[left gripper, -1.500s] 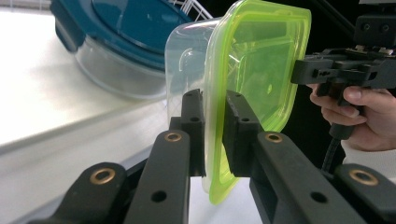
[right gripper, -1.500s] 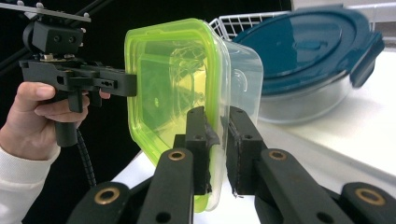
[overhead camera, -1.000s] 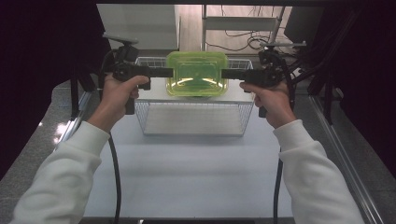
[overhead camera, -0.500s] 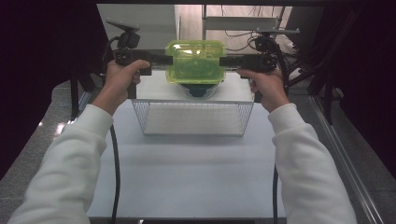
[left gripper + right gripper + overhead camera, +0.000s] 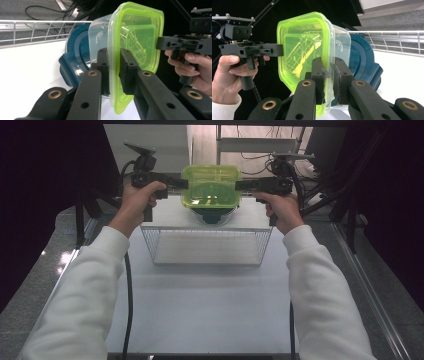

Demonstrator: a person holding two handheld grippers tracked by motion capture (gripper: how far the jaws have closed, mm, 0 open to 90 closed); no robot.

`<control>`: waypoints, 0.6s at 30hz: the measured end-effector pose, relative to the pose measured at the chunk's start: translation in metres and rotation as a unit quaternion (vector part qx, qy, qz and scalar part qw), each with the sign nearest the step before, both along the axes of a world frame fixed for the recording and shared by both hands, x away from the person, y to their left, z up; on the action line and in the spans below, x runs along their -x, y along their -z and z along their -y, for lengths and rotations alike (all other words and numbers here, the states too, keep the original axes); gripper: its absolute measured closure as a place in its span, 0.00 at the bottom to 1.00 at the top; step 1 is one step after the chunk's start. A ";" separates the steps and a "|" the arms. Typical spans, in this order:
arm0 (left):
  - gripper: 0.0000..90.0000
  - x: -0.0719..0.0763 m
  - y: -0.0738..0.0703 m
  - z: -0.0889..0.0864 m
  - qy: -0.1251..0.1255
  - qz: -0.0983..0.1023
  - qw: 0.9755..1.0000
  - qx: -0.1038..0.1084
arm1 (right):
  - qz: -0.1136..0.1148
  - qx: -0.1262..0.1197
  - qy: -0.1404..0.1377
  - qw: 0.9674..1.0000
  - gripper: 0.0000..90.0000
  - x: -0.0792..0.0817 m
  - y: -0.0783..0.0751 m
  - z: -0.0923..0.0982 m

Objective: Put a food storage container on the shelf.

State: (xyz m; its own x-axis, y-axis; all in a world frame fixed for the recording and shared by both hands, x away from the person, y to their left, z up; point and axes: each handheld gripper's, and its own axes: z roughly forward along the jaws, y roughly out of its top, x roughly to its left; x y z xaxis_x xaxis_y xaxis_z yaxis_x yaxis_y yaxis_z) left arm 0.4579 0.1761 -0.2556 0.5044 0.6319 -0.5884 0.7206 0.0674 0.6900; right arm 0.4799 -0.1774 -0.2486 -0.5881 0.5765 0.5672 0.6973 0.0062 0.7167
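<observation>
Green plastic catches the eye first in the high view: a clear box with a green lid (image 5: 211,187) hangs in the air between the left gripper (image 5: 179,183) and the right gripper (image 5: 243,185), one at each side, beyond the far edge of a wire basket (image 5: 207,246) that stands on the white table (image 5: 200,305). Below the box sits a dark blue container (image 5: 212,213), though whether the two touch is hard to tell from here.

From the left gripper view, the jaws of the left gripper (image 5: 114,66) are pinching the rim of the lidded box (image 5: 136,47), one pad on each face of the lid's edge. The blue container (image 5: 75,62) lies just behind it on the table.

From the right gripper view, the right gripper (image 5: 329,75) clamps the opposite rim of the box (image 5: 304,47) the same way.

My reading is that the box is mid-carry, held level by both hands. Setting it down next calls for both hands to lower together, keeping the pinch even so the box doesn't tip or slip.
</observation>
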 end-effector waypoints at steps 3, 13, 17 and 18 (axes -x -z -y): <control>0.88 -0.005 0.001 0.000 -0.005 -0.011 1.000 0.009 | -0.012 -0.006 0.002 1.000 0.87 -0.005 0.001 0.000; 0.83 -0.027 0.013 -0.002 -0.017 -0.059 0.997 0.047 | -0.076 -0.044 0.020 0.996 0.83 -0.031 0.012 0.002; 0.80 -0.035 0.020 -0.002 -0.017 -0.071 0.995 0.062 | -0.094 -0.059 0.031 0.993 0.80 -0.039 0.019 0.003; 0.79 -0.036 0.021 -0.002 -0.017 -0.070 0.995 0.066 | -0.096 -0.063 0.032 0.993 0.79 -0.040 0.020 0.004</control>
